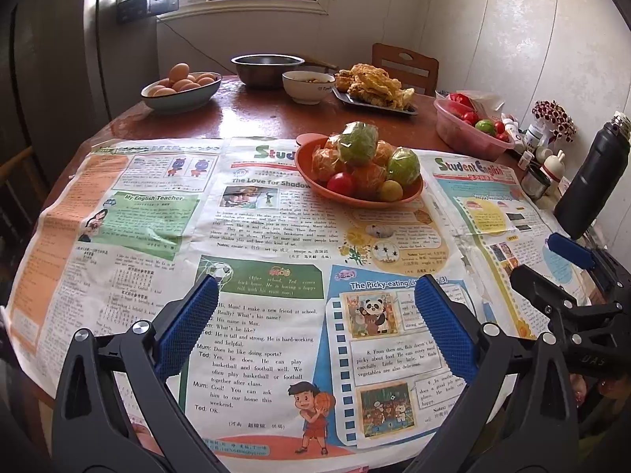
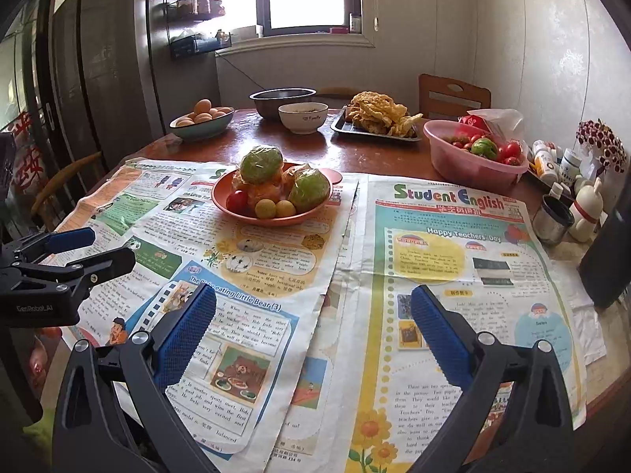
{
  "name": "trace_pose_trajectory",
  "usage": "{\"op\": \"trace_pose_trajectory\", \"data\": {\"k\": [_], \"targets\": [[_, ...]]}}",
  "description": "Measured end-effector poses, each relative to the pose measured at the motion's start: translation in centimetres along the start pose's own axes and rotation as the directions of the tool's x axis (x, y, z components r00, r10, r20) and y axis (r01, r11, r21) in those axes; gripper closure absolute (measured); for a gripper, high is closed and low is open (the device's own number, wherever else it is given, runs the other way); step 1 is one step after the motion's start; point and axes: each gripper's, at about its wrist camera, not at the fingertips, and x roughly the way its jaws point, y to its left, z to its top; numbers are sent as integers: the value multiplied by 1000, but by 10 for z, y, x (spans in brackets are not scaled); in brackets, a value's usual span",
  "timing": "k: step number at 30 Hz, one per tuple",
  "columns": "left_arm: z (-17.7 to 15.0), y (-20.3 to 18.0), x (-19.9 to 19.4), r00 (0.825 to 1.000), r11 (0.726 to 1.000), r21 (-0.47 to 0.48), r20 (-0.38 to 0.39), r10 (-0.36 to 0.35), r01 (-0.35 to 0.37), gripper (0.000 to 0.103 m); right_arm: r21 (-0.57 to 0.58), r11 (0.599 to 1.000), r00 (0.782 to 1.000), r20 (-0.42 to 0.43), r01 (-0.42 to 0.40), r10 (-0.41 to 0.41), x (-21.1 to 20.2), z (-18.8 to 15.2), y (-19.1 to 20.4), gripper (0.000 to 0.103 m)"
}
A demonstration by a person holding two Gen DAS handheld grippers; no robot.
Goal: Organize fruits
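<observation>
Both grippers hover low over the newspaper-covered table, empty: the left gripper [image 1: 315,317] has its blue-padded fingers spread wide over the newspaper sheets [image 1: 252,315], and the right gripper [image 2: 313,321] is likewise spread wide, holding nothing. Ahead of them, well apart from either, an orange bowl [image 2: 236,213] sits on the paper, heaped with fruit: two plastic-wrapped green fruits [image 2: 261,164], wrapped oranges [image 1: 327,161], a red fruit [image 2: 237,202] and two small yellow ones [image 2: 265,209]. To the right, on the bare wooden table [image 1: 252,118], a pink basin [image 2: 465,163] holds small red tomatoes and a green fruit. Farther back stand a dish of eggs [image 1: 179,84], a steel bowl [image 1: 266,67], a white bowl [image 1: 305,86] and a tray of fried food [image 1: 374,84].
</observation>
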Motion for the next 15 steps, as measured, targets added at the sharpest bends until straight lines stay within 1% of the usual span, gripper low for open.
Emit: {"op": "trace_pose_trajectory", "data": {"k": [3,9,15], "targets": [[-5,0,0,1000,1000,-9,8,12,-11,9,18,1000,1000,5,-3,2,-3,-7,0,4],[-14,-4,10,1000,1000,-4,-28,8,-8,9,8,1000,1000,-14,1,0,5,-15,7,4],[-16,-9,13,999,1000,8,-34,7,-7,9,16,1000,1000,-14,1,-1,7,-16,4,4]]}}
